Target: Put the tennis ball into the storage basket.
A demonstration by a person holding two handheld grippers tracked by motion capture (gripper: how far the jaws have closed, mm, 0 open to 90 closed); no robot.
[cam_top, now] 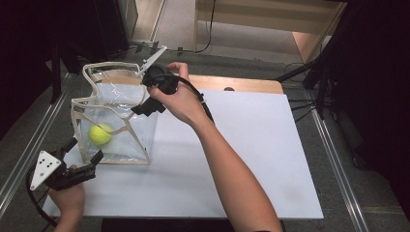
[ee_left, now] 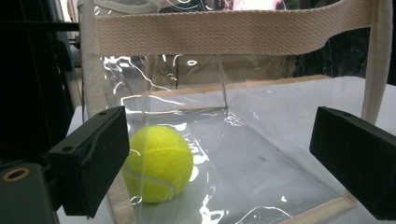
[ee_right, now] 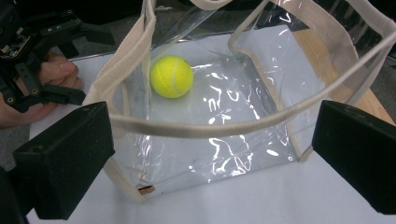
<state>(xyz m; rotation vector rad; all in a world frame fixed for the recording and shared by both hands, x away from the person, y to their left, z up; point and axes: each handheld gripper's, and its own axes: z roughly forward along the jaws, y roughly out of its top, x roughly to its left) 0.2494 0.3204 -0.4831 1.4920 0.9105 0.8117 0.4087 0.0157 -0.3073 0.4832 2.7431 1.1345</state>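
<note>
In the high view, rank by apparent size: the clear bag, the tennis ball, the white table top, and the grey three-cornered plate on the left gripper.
1. White table top
2. Clear bag
3 and 4. Tennis ball and grey plate: they look much alike, and the plate sits nearer the camera, so no firm order between them.

**Nothing to read**

From where I stand, no lettering, label, brand, number or sign can be made out: none on the clear bag [cam_top: 116, 121], none on the ball [cam_top: 100, 134], none on the table [cam_top: 251, 159].
</note>
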